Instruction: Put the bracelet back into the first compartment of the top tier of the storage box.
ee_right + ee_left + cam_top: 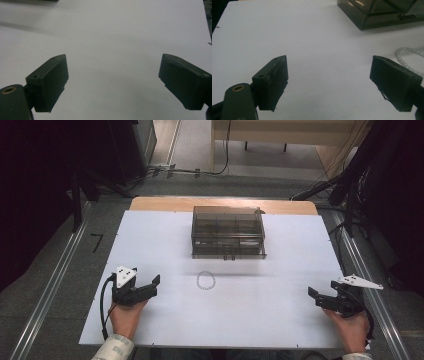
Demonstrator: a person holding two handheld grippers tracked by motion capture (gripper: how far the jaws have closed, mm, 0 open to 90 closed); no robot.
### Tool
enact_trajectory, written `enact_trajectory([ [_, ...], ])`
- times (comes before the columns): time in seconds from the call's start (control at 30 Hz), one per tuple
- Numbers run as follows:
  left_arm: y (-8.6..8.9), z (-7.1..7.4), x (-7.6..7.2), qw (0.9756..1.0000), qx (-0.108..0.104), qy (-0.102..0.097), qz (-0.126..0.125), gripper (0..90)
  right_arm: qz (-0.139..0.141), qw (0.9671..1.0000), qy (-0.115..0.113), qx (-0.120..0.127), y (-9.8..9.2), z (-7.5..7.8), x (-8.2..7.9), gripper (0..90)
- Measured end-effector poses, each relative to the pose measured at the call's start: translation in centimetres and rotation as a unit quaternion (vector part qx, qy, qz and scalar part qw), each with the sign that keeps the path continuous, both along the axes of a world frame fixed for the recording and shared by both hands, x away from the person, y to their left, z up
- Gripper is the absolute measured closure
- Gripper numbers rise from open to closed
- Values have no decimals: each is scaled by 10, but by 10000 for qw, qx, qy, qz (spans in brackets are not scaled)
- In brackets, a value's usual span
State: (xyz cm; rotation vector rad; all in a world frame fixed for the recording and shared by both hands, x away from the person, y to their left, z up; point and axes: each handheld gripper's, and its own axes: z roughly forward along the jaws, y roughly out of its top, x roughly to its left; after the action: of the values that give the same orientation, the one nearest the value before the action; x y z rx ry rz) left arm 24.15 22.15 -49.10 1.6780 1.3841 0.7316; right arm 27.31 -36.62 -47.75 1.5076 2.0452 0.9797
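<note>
The left tongs (150, 286) are being held low over the near left part of the white surface (165, 232), their jaws standing wide apart with nothing between them. In the left gripper view the same jaws are seen open over bare white board, and a curve of the pale beaded bracelet (409, 58) is lying just past the far-side jaw.

Towards the middle, the beaded bracelet (205, 280) is lying flat as a small ring on the surface, well apart from both tongs and a little nearer to the left ones. Just behind it, a smoke-tinted compartment box (228, 232) is standing near the far edge of the surface, its lid apparently closed; its inner dividers are showing through the dark plastic, though what lies inside cannot be told.

At the right, the right tongs (320, 296) are being held near the near right edge, jaws likewise spread wide and empty; in the right gripper view only plain white surface is lying between them.

Nothing is being gripped yet, so the work is judged to be at its very start, with the bracelet probably being approached by the left tongs. The next move is likely calling for the open jaws to be brought down astride one side of the ring and closed on the beads, low enough that the thin strand is not slipping out.
</note>
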Motion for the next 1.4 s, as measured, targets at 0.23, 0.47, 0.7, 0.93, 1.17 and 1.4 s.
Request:
enact_trajectory([
  [0.23, -6, 0, 3, 10000, -50, 7, -45, 151, -4, 10000, 3, 3, 0, 0, 0, 97],
  [0.47, -17, -2, 8, 9998, 32, 55, -173, 151, 4, 10000, 3, 18, -1, 0, 0, 97],
  [0.7, -27, -4, 13, 9996, 48, 110, -242, 151, -17, 10000, -1, 17, -1, 0, 0, 97],
  [0.93, -40, -8, 19, 9993, 29, 168, -331, 150, -11, 10000, 14, 21, -1, 0, 0, 96],
  [1.17, -54, -11, 24, 9987, 95, 253, -441, 150, 5, 10000, 8, 39, -2, -1, 1, 97],
  [1.4, -67, -15, 27, 9979, 125, 314, -552, 151, -1, 10000, 22, 33, -1, -1, 1, 97],
])
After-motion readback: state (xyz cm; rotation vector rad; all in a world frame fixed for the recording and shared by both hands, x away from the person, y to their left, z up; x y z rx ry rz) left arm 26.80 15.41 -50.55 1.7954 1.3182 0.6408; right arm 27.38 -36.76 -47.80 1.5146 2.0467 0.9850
